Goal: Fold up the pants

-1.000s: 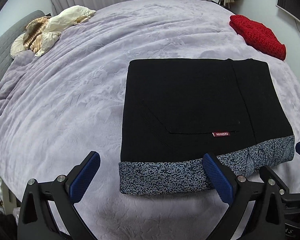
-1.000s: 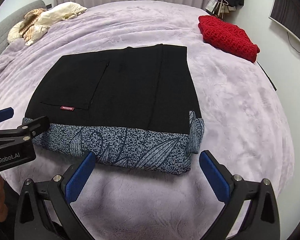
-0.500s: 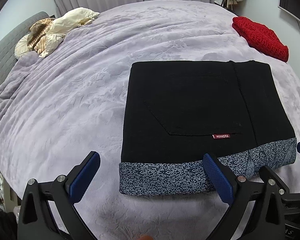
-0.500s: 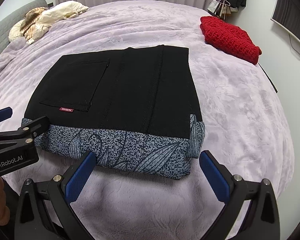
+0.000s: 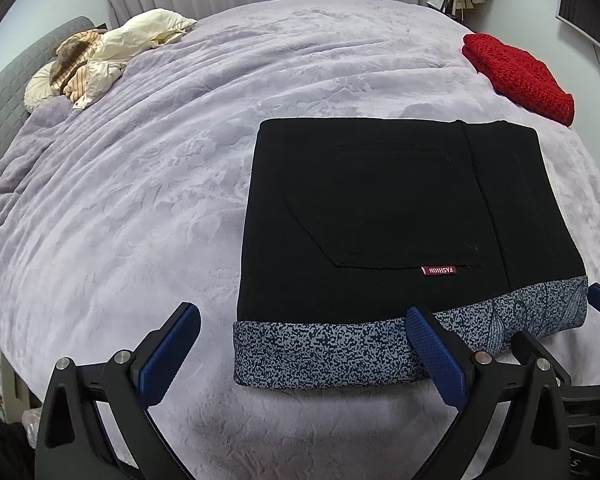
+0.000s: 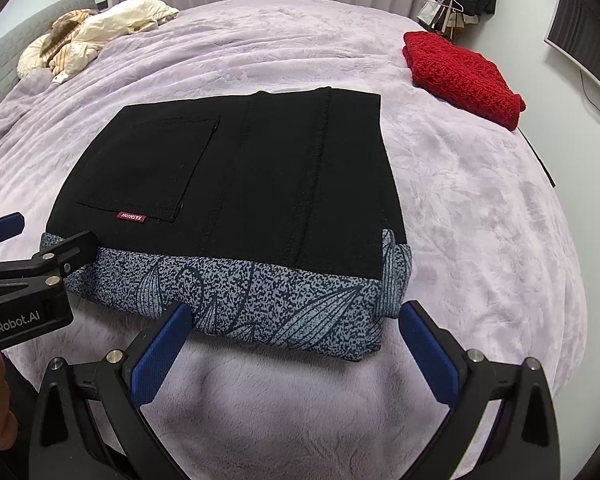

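The black pants (image 5: 384, 208) lie folded into a flat rectangle on the lilac bed cover (image 5: 140, 200), with a speckled grey-blue band along the near edge and a small red label by the pocket. They also show in the right wrist view (image 6: 240, 184). My left gripper (image 5: 300, 344) is open and empty, just short of the pants' near left corner. My right gripper (image 6: 292, 344) is open and empty, just short of the near right edge. The left gripper's body shows at the left of the right wrist view (image 6: 32, 276).
A folded red knit (image 5: 516, 76) lies at the far right of the bed, also in the right wrist view (image 6: 464, 76). A cream and striped bundle of clothes (image 5: 112, 56) lies at the far left by the grey headboard. Curtains and hanging bags stand behind the bed.
Both grippers have drawn back and risen slightly from the pants. The pants have not moved, and both grippers stay open.
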Demonstrator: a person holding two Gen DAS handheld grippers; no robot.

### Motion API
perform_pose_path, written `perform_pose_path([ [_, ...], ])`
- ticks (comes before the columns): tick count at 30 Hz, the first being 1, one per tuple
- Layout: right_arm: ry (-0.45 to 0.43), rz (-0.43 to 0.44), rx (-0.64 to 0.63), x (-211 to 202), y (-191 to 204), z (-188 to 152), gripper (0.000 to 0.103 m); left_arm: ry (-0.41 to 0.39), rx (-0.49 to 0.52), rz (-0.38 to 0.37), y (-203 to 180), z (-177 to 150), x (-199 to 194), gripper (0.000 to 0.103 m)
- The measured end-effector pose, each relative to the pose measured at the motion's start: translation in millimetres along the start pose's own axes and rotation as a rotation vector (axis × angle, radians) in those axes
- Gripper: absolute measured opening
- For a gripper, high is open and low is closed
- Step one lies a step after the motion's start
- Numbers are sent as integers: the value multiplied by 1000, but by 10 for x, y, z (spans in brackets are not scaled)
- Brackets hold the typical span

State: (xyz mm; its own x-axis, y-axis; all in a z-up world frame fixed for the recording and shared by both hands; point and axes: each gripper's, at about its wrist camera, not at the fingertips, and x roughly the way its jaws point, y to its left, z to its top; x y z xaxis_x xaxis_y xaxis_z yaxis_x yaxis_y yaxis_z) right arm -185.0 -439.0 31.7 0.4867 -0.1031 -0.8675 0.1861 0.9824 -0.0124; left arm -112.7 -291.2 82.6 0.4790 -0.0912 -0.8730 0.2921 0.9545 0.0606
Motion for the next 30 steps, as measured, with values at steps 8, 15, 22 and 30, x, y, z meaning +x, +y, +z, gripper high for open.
perform_pose_path([
  [8, -1, -2, 0, -3, 2, 3, 103, 1, 1, -6, 5, -17, -12, 103],
  [15, -2, -7, -6, -12, -15, -12, 103, 1, -6, 0, 10, -22, -25, 103],
  [22, -8, -6, -9, -16, -49, 5, 103, -9, 0, -3, -9, -25, -64, 103],
  [30, -17, -6, -11, -44, -78, 11, 103, -11, 0, 2, -30, -18, -84, 103],
])
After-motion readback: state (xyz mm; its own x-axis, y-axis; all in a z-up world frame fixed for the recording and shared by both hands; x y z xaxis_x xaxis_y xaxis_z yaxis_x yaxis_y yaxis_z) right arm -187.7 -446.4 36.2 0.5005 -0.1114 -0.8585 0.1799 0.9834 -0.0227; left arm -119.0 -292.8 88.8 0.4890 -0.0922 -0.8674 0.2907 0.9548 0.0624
